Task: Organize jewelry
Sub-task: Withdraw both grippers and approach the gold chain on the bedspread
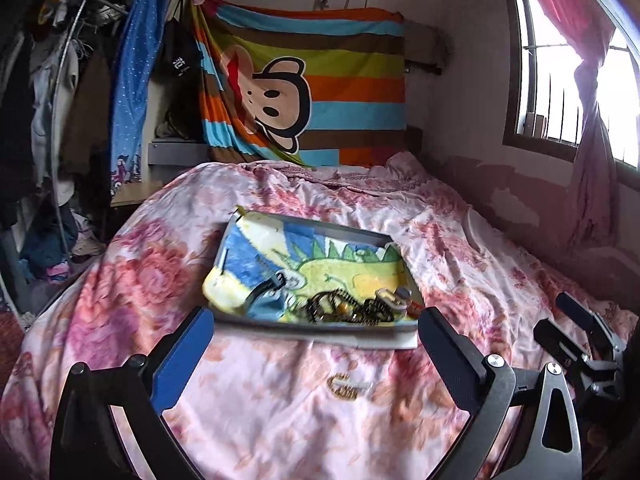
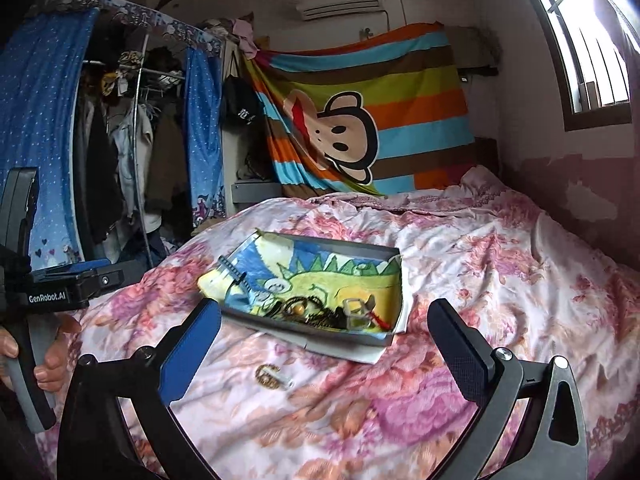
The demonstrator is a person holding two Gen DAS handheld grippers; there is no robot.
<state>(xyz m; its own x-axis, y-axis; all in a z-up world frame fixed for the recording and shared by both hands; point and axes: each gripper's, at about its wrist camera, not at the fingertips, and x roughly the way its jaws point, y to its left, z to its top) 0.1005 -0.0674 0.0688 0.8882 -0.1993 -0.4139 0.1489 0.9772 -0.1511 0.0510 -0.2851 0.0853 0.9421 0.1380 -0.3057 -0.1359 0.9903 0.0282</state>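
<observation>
A shallow grey tray [image 1: 362, 234] [image 2: 340, 246] lined with a dinosaur-print towel lies on the bed. Jewelry is piled at its near edge: dark chains [image 1: 344, 310] [image 2: 308, 310], a clear buckle piece [image 2: 356, 310] and a black hair clip [image 1: 266, 286] [image 2: 236, 270]. A gold brooch [image 1: 347, 387] [image 2: 270, 376] lies loose on the bedcover in front of the tray. My left gripper [image 1: 316, 354] is open and empty, above the brooch. My right gripper [image 2: 324, 350] is open and empty, the brooch near its left finger.
A pink floral bedcover [image 1: 460, 240] [image 2: 500, 260] covers the bed. A striped monkey blanket [image 1: 320, 80] hangs behind it. A clothes rack [image 2: 132, 152] with blue curtains stands left. A window [image 1: 560, 80] is on the right. The right gripper [image 1: 580, 336] shows in the left wrist view.
</observation>
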